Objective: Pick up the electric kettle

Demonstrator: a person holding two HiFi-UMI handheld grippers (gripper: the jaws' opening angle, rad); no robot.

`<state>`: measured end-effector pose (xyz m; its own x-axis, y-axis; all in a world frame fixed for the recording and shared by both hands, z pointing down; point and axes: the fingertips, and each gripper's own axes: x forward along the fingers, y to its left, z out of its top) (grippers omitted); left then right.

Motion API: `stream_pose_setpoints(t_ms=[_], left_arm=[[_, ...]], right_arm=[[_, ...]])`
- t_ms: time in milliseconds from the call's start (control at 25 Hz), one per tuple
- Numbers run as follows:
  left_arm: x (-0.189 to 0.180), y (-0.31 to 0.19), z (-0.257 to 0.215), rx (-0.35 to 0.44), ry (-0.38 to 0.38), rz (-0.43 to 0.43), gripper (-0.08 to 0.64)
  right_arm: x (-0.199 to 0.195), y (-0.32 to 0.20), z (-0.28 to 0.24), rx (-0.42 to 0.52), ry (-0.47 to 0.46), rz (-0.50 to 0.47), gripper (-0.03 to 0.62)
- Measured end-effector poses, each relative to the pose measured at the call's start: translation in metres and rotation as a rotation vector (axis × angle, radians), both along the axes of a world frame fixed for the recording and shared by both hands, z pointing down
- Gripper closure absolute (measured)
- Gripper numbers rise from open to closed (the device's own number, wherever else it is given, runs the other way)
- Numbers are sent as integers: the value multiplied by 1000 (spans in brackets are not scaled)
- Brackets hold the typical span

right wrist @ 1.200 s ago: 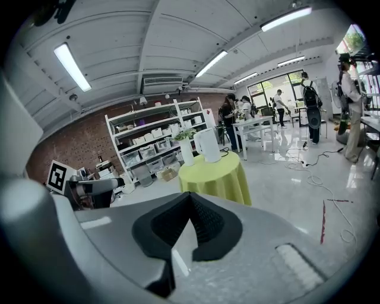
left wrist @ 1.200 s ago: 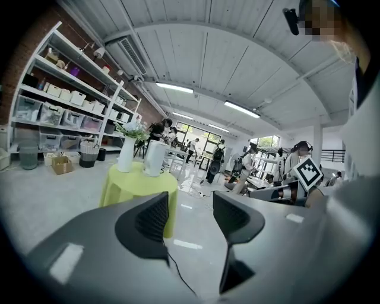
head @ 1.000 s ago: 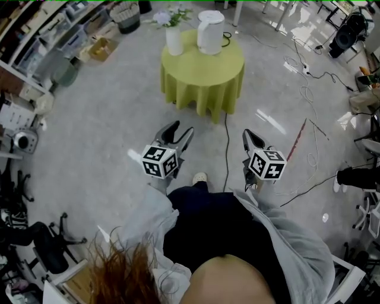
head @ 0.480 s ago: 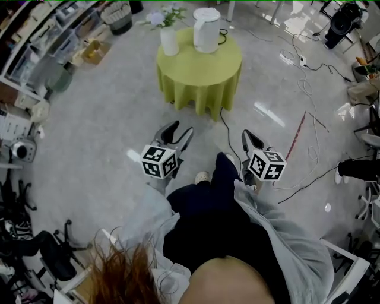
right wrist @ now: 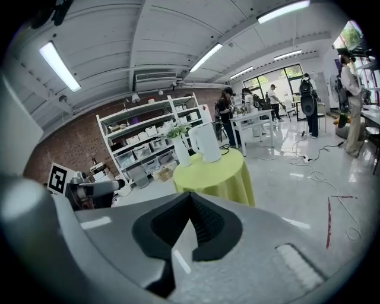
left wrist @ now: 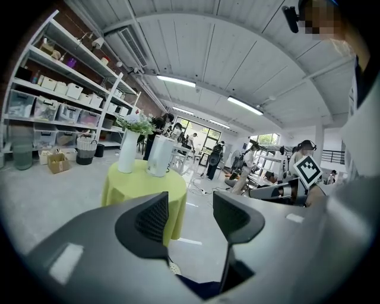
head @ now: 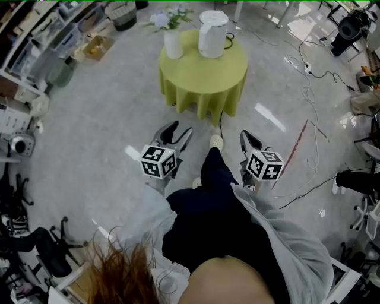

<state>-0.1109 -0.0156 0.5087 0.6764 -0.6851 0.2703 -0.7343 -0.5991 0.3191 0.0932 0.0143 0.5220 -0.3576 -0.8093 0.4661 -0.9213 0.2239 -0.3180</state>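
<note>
The green-clothed round table (head: 202, 74) carries the white electric kettle (head: 212, 34) beside a flower vase (head: 173, 43), well apart from the left gripper (head: 180, 129) and right gripper (head: 246, 138). The left fingers stand wide and empty; the right fingers are closed together on nothing. Approach, grasp and lift all remain.

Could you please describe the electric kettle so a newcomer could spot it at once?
On the open grey floor stands a round table draped in yellow-green. Two white things stand on it; the kettle is the wider, lidded one on the right in the head view, while the slim vase beside it holds flowers.
</note>
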Motion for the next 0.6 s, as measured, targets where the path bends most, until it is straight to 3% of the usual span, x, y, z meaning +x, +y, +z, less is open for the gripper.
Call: stream_pose_setpoints(t_ms=[600], left_arm=[[39, -127, -14, 0, -1, -18, 322]], right_arm=[[40, -131, -7, -15, 2, -25, 591]])
